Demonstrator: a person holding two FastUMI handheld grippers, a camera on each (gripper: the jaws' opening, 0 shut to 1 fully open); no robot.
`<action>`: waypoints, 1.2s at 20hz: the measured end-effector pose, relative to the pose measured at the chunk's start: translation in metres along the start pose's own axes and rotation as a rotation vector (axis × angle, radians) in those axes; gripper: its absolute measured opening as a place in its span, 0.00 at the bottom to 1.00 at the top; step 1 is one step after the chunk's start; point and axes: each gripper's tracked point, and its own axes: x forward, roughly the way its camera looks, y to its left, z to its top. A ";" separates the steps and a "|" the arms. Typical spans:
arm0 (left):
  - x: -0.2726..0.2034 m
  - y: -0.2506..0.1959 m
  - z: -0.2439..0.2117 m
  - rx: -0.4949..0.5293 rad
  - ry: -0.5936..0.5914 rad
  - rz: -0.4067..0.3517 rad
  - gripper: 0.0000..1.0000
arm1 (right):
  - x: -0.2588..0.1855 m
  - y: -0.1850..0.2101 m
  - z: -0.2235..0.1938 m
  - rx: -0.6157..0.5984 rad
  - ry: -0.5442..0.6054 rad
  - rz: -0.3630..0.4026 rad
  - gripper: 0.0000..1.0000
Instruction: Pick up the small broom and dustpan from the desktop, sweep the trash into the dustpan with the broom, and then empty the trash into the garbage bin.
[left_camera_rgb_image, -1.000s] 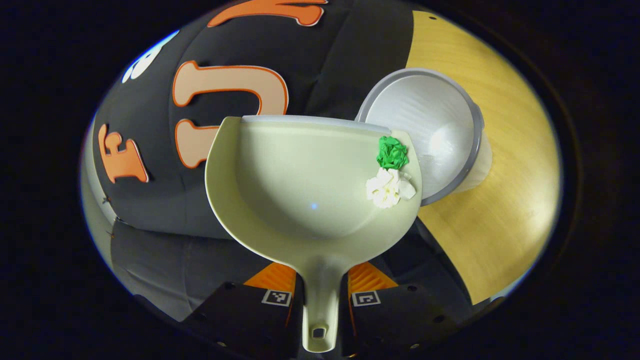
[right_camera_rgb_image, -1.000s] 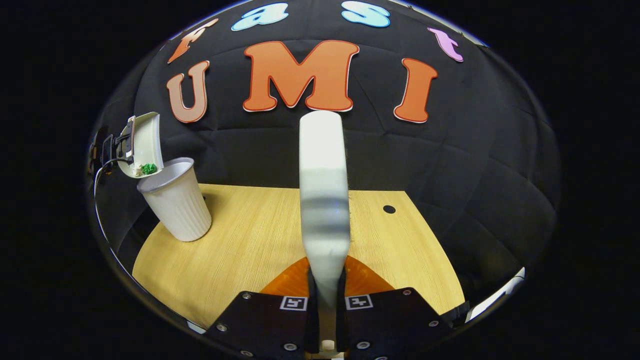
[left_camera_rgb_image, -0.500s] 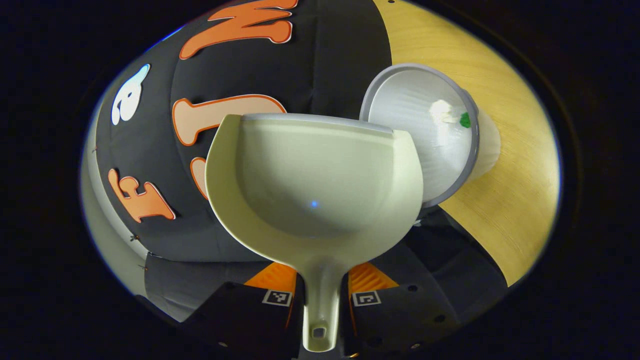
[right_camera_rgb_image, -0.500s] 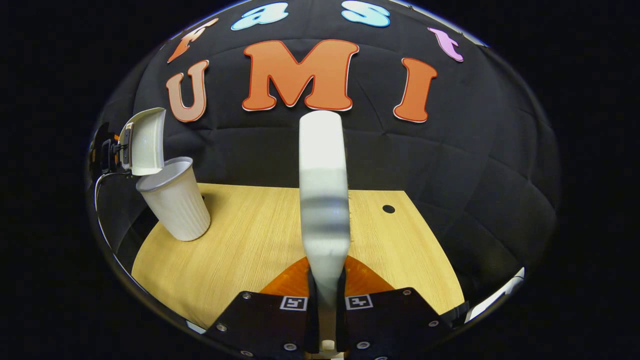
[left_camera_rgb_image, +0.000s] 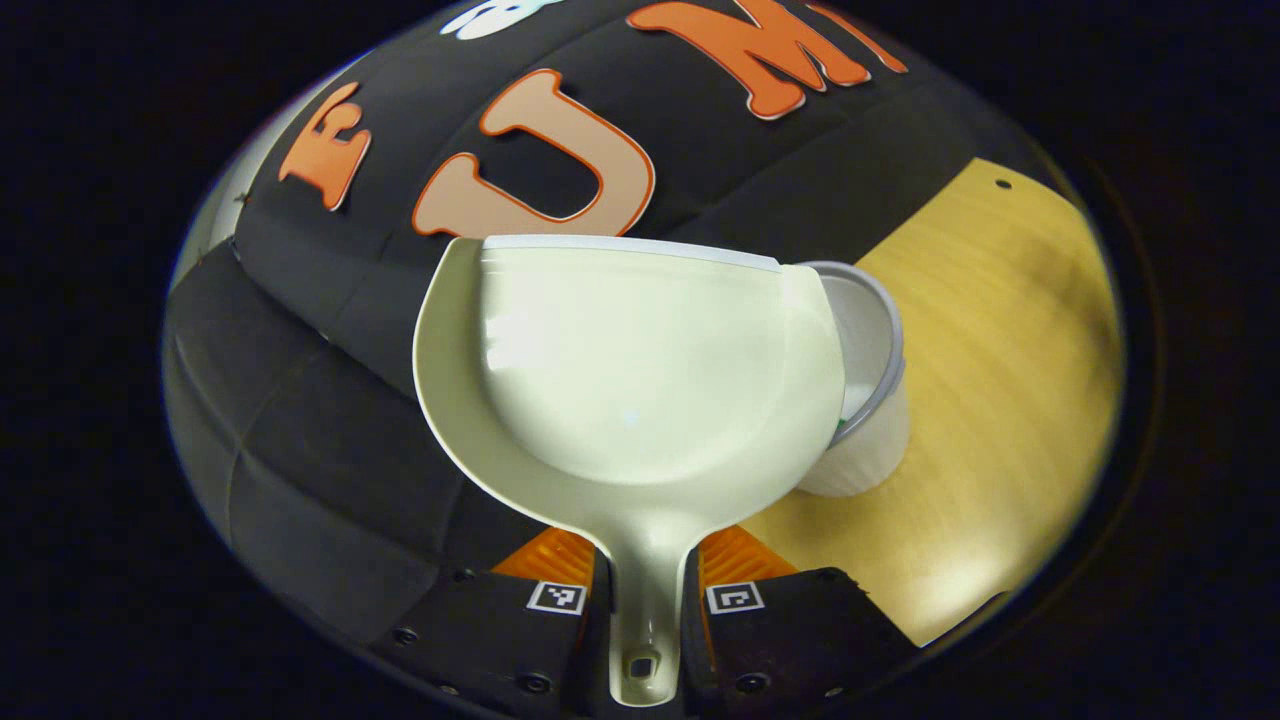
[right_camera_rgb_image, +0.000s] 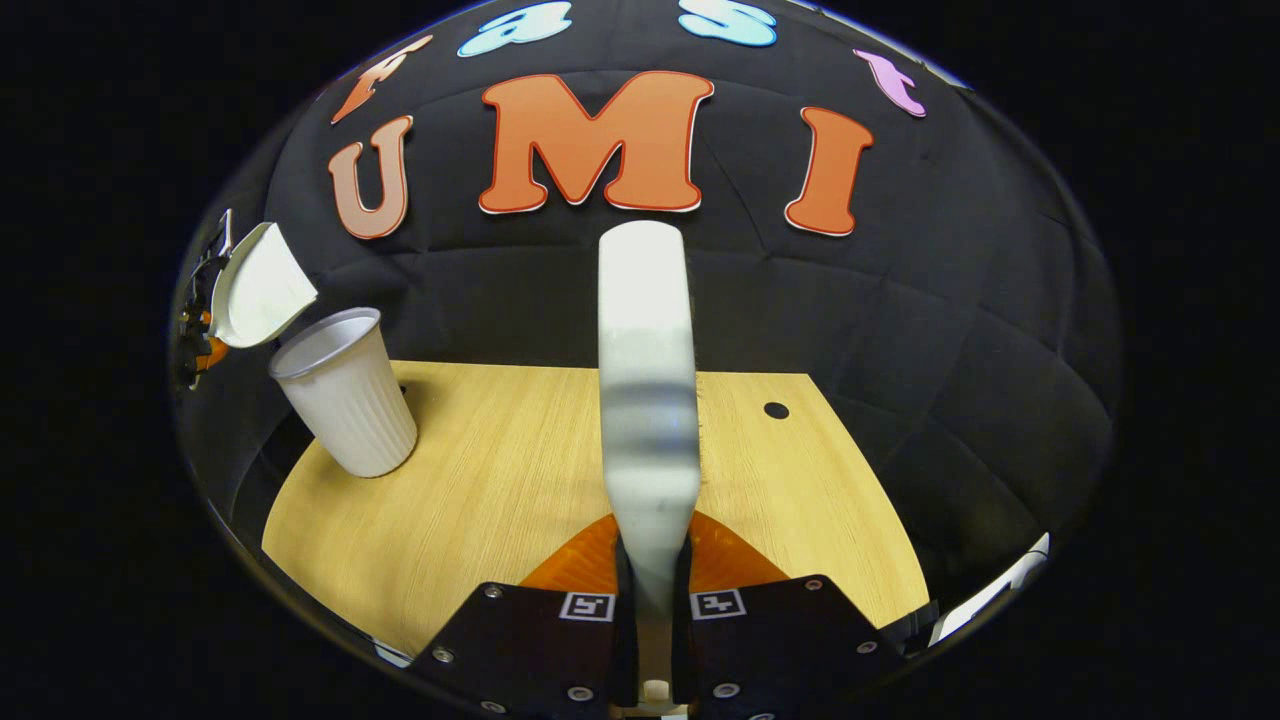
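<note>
The pale green dustpan (left_camera_rgb_image: 630, 370) is empty, and my left gripper (left_camera_rgb_image: 645, 565) is shut on its handle. Behind the pan's right edge stands the white ribbed garbage bin (left_camera_rgb_image: 872, 420) with a grey rim, partly hidden by the pan. My right gripper (right_camera_rgb_image: 652, 565) is shut on the handle of the small white broom (right_camera_rgb_image: 646, 380), which points up over the wooden table (right_camera_rgb_image: 500, 500). In the right gripper view the dustpan (right_camera_rgb_image: 258, 292) hangs tilted just above and left of the bin (right_camera_rgb_image: 345, 400), with the left gripper (right_camera_rgb_image: 195, 335) behind it. The bin's contents are hidden.
The wooden table (left_camera_rgb_image: 1000, 330) has a small dark hole (right_camera_rgb_image: 775, 410) near its far right. The black cloth wall rises right behind the table and the bin. The bin stands at the table's far left corner.
The green and white paper scraps slid out of the dustpan into the bin. The left gripper then swung the empty pan up and back from the bin's mouth. The broom stayed still.
</note>
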 end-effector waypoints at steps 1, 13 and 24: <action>0.000 -0.016 0.005 -0.057 -0.001 -0.030 0.29 | 0.000 0.002 0.000 -0.005 -0.001 0.007 0.13; -0.047 -0.167 0.101 -0.568 -0.106 -0.418 0.29 | 0.001 0.015 -0.013 -0.025 0.028 0.056 0.13; -0.105 -0.315 0.130 -0.601 0.026 -0.628 0.29 | 0.004 0.008 -0.047 -0.038 0.100 0.058 0.13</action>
